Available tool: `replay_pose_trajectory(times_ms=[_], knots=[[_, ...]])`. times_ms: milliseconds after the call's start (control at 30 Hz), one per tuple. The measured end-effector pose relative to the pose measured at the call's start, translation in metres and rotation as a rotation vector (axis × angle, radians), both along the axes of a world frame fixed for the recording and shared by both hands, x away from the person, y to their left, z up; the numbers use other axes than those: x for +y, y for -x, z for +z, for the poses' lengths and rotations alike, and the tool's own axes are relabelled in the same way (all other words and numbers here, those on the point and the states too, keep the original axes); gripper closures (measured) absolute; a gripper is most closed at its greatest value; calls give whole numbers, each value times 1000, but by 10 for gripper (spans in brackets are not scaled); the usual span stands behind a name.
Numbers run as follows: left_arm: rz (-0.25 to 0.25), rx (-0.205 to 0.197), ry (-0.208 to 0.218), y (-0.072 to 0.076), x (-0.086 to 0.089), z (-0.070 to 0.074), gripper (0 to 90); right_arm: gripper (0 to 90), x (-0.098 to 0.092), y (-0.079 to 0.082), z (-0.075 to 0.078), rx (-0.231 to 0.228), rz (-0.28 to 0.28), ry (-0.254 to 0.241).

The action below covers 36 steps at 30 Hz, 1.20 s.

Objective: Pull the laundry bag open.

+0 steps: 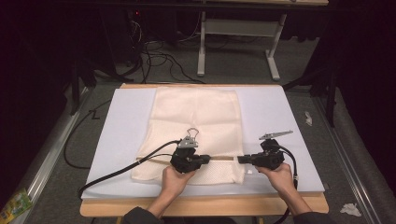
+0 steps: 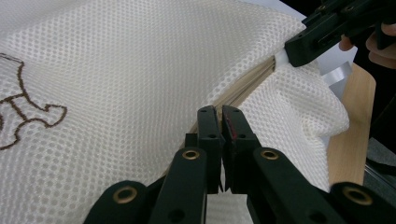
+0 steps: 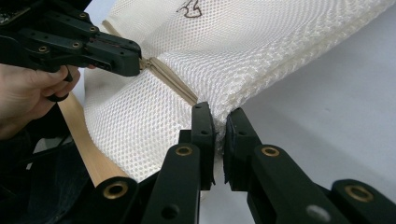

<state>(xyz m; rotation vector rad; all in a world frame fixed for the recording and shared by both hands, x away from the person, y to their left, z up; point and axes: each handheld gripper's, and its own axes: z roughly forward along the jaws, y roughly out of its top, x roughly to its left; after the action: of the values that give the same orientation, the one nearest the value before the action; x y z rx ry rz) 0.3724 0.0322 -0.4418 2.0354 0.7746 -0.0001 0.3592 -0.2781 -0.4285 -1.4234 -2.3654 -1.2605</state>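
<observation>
Cream mesh fabric, a flat laundry-type bag (image 1: 194, 126) with a tan zipper strip (image 1: 223, 158), lies on the pale blue-white sheet (image 1: 280, 112) that covers my wooden table (image 1: 205, 206), in the middle of the high view. Its near end sits between my two hands at the lower centre of that frame.

My left gripper (image 1: 204, 159) comes in from lower left of centre and points right along the zipper line. In the left gripper view its black jaws (image 2: 219, 122) are pressed together on the zipper strip, with the mesh rising up and away to the upper right, where my other tool bites the same seam. A brown stitched mark (image 2: 18, 112) shows on the mesh at the left edge of that view.

My right gripper (image 1: 241, 159) comes in from the lower right and points left, facing the other. In the right gripper view its jaws (image 3: 220, 125) pinch the bag's corner at the zipper's end, fabric bunched between the pads. My left hand (image 3: 28, 100) and its tool appear at the upper left there.
</observation>
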Motion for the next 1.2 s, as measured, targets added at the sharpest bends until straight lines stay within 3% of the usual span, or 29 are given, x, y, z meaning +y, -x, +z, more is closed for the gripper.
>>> replay_pose_trajectory(times_ms=[267,1200], knots=[[47,4,-5,-3,20,2,874,857,-15,2,1,-1,-41,8],[82,-5,-17,-4,37,4,873,856,-15,0,-1,0,-54,14]])
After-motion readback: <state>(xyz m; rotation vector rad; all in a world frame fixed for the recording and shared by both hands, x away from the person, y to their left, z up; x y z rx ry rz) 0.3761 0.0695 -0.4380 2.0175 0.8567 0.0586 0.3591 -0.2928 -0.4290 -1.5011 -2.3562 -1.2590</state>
